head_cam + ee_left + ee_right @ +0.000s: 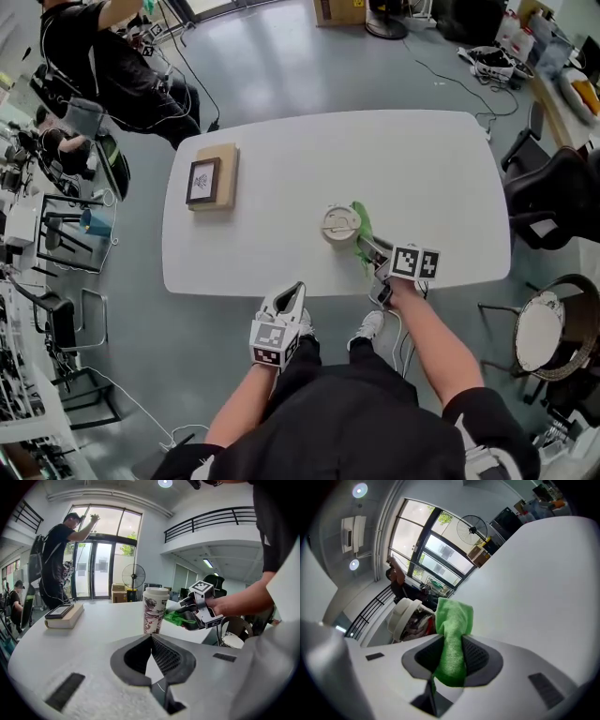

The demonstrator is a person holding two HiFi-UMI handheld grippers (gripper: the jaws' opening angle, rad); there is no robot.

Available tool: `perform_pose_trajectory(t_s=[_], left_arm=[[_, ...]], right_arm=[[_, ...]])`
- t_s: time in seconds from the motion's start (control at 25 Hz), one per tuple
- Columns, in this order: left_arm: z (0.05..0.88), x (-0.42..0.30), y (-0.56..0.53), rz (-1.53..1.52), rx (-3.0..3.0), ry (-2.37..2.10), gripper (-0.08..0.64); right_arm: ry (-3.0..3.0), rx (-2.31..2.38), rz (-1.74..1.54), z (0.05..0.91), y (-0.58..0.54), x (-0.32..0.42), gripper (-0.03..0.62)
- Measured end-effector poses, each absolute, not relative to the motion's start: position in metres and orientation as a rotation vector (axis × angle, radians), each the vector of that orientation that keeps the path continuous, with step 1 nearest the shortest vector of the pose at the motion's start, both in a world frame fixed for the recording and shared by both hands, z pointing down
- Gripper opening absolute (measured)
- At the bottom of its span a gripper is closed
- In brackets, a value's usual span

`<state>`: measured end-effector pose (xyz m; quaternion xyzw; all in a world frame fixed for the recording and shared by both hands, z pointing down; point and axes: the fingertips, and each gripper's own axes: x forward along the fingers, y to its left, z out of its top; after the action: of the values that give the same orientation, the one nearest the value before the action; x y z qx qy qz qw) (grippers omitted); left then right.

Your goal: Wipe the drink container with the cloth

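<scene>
A patterned paper cup with a white lid (340, 225) (154, 609) (408, 617) stands upright near the table's front edge. My right gripper (367, 249) (183, 612) (451, 634) is shut on a green cloth (362, 230) (177, 618) (453, 639); the cloth lies against the cup's right side. My left gripper (292, 292) (151, 639) hangs shut at the table's front edge, left of the cup, with nothing between its jaws.
A book with a dark tablet on top (212, 177) (63, 614) lies at the white table's (281, 159) left end. A person in black (122, 66) stands beyond the table's far left corner. Chairs (553, 202) stand to the right.
</scene>
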<state>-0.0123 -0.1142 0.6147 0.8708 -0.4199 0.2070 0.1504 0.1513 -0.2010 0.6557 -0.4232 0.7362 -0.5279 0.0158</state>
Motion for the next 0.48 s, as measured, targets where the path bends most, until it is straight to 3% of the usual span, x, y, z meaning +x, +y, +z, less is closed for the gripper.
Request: perform_pose_trajectory(t_s=[0.48], left_arm=[[0.619,-0.030,-0.118,0.558,2.471,-1.235,0.014]], right_arm=[[2.409,-1.502,-1.752,0.712,-0.201,0.148,0.126]])
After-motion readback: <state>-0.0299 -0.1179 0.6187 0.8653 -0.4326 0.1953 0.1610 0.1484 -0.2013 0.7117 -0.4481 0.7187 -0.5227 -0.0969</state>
